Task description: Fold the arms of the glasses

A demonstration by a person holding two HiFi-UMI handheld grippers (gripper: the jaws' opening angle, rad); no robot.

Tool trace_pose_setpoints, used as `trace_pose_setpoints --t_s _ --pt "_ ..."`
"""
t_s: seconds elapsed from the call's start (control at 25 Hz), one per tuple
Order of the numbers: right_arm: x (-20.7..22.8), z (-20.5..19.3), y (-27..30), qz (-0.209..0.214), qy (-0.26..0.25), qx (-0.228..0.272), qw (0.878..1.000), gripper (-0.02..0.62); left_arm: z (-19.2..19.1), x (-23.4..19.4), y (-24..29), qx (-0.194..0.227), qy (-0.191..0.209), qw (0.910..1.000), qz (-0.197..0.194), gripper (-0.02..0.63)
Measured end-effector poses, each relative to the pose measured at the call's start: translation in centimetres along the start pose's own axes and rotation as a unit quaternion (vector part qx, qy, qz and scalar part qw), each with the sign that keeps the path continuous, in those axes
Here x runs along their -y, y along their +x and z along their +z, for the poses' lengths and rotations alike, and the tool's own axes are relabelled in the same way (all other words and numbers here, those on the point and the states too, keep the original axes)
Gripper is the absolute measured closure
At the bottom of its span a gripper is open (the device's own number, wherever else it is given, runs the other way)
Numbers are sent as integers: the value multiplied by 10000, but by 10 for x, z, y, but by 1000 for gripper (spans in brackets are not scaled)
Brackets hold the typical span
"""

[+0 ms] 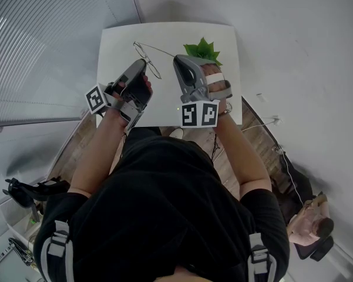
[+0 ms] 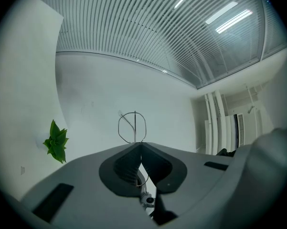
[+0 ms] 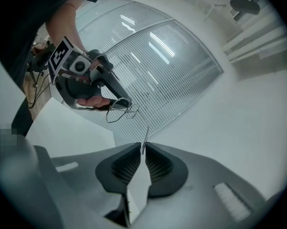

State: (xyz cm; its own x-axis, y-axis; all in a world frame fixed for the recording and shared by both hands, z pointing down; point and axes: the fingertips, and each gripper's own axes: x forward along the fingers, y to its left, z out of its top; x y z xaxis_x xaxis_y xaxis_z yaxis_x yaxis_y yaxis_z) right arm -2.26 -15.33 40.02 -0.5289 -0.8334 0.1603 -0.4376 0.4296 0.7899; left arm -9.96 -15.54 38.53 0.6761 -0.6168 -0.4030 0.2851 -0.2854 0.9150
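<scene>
Our left tongs (image 1: 141, 64) are clenched on the glasses (image 2: 135, 126), whose wire rim pokes out just past their tips, above the desk (image 1: 114, 46). Our right tongs (image 1: 179, 59) stand slightly apart, unclenched, with the tip of one arm (image 3: 145, 137) between them.
</scene>
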Motion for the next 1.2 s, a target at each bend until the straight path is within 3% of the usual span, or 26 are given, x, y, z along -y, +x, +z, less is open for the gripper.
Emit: trace_pose_setpoints --t_s 1.2 --pt "-45 33 -5 676 4 537 9963 546 11 3 1 102 38 9999 -3 595"
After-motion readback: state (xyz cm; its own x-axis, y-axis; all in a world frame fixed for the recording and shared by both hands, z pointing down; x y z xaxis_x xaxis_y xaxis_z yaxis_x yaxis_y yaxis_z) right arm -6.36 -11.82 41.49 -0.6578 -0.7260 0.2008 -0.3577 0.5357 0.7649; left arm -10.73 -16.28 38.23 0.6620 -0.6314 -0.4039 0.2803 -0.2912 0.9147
